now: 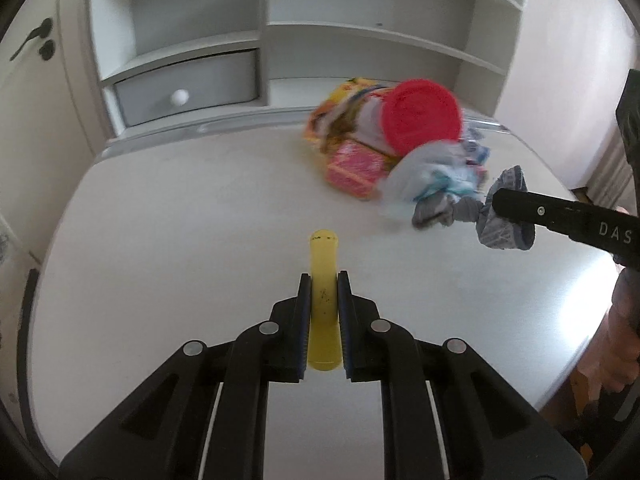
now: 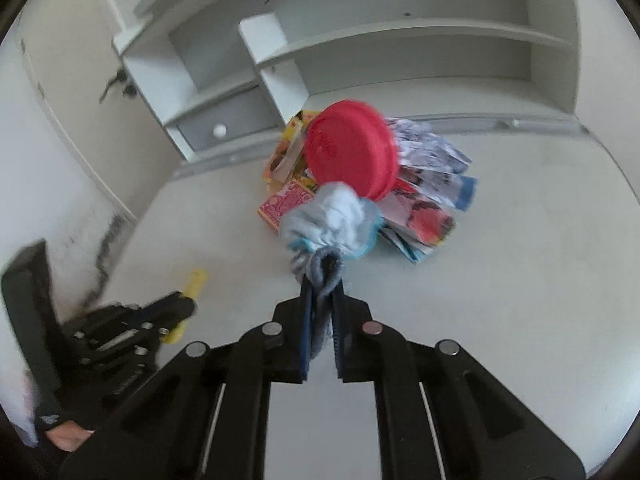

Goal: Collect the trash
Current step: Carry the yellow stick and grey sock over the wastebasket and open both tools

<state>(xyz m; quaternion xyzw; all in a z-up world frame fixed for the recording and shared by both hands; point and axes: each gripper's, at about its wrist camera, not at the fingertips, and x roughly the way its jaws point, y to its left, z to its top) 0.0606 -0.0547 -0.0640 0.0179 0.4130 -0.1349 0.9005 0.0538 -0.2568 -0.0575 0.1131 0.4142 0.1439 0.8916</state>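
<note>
Yellow tube [image 1: 323, 280]: a small yellow cylinder, gripped lengthwise between the blue pads of the left gripper [image 1: 324, 286]; its rounded far end sticks out past the fingertips, over the near middle of the white table [image 1: 180, 220].
Crumpled wrapper [image 2: 326, 268]: grey-blue and wrinkled, pinched at its twisted end by the right gripper [image 2: 322, 292], whose jaws are clenched on it; it bunches out pale and white beyond the tips.
Trash pile [image 1: 360, 148]: at the far side of the table, just beyond the wrapper; colourful snack packets, a pink patterned box [image 1: 352, 168] and a container with a round red lid [image 1: 420, 116]. Blurred.
Table: white, rounded front edge.
Shelf unit [image 1: 280, 32]: white, behind the table, with a grey drawer [image 1: 188, 88] bearing a round white knob.
Person: part of a hand [image 2: 66, 438] behind the left gripper, seen from the right wrist.
</note>
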